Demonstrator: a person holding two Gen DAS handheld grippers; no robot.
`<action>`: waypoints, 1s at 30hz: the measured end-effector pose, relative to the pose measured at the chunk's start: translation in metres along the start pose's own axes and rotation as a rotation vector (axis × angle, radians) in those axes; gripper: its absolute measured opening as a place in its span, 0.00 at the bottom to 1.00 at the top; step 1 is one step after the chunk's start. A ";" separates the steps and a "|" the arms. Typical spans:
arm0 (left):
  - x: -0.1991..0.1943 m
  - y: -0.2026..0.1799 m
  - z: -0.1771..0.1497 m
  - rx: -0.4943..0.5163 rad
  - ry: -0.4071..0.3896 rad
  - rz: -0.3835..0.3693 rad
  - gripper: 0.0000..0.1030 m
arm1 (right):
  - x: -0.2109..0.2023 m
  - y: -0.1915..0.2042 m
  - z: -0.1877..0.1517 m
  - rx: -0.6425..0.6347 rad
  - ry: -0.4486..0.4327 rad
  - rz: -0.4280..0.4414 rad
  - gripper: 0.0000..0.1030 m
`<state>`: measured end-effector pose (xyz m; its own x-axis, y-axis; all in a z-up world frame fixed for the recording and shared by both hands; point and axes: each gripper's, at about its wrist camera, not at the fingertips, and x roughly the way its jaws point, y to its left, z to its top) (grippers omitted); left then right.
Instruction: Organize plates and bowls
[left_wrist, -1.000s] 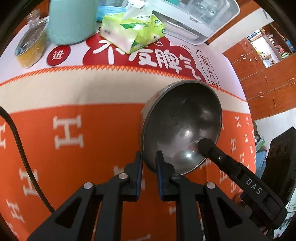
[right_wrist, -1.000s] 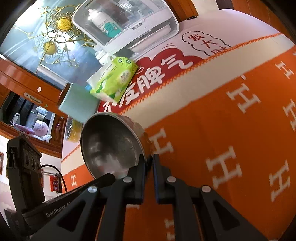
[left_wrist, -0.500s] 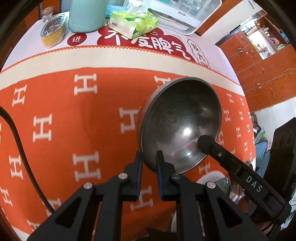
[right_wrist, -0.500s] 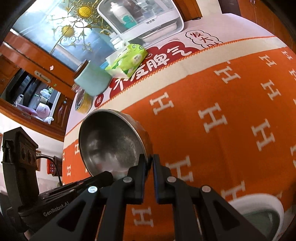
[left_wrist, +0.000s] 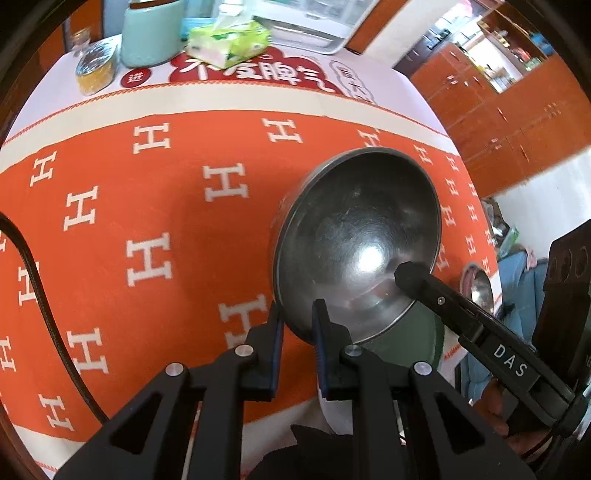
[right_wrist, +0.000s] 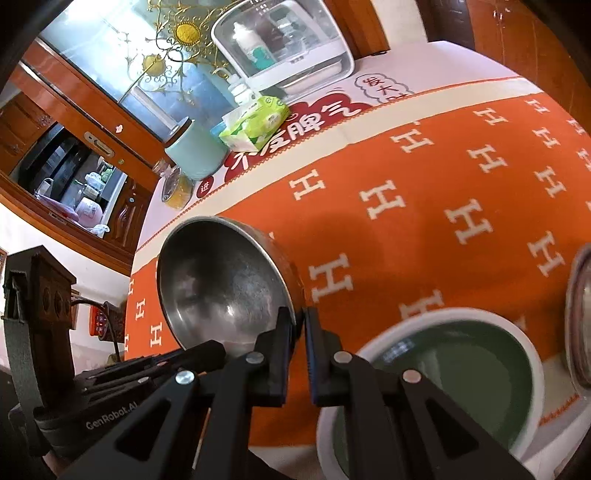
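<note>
Both grippers carry the steel bowl (left_wrist: 356, 236) tilted above the surface's (left_wrist: 147, 206) near edge: the left gripper (left_wrist: 297, 314) and right gripper (right_wrist: 300, 321) each have jaws clamped narrow on its rim. Below sits a green bowl (right_wrist: 461, 373).

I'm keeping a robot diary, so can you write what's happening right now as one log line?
left claw: shut on steel bowl rim | right claw: shut on same rim | bowl: tilted, lifted over orange tablecloth | green bowl: below
</note>
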<state>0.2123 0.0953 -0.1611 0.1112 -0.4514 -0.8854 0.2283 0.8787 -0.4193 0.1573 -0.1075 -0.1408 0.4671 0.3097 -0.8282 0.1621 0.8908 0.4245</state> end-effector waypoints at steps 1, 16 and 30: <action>-0.001 -0.003 -0.003 0.007 0.001 -0.003 0.13 | -0.005 -0.003 -0.004 0.006 -0.006 -0.002 0.07; -0.006 -0.087 -0.033 0.165 -0.022 -0.039 0.14 | -0.074 -0.052 -0.032 0.033 -0.097 -0.038 0.07; -0.002 -0.178 -0.056 0.240 -0.085 -0.039 0.14 | -0.129 -0.114 -0.032 -0.009 -0.118 -0.080 0.07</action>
<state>0.1169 -0.0511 -0.0957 0.1765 -0.5043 -0.8453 0.4560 0.8030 -0.3838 0.0508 -0.2379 -0.0940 0.5519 0.1973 -0.8103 0.1951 0.9141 0.3555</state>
